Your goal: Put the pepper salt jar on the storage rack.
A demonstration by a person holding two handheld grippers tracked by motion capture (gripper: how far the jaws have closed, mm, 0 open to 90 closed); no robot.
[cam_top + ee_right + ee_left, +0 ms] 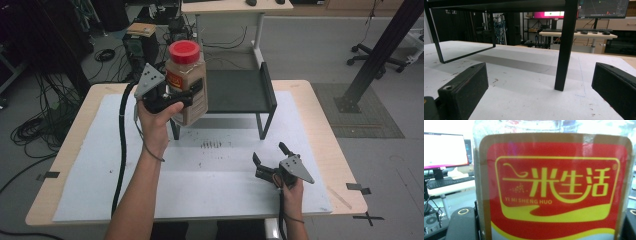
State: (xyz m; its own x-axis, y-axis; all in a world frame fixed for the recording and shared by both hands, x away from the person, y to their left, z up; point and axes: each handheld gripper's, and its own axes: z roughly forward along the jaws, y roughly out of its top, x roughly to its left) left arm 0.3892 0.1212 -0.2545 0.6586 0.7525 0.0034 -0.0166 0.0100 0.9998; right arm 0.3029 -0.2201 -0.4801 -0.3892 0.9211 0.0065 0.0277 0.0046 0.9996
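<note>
The left gripper (192,96) clamps a clear plastic jar with a red screw lid (186,82), held upright in the air at the left front corner of the black metal shelf rack (240,91); its pads are mostly hidden behind the jar. Its red-and-yellow label (555,187) is cut off below; the tan contents look like grain. The right gripper (270,155) rests low over the white table mat (220,180), jaws wide apart and holding nothing.

Jar (554,185) label: yellow Chinese characters, likely "一米生活", above "YI MI SHENG HUO"; monitor text unreadable.

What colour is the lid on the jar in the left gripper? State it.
Red; the lid tops the jar, clearest in the high view.
</note>
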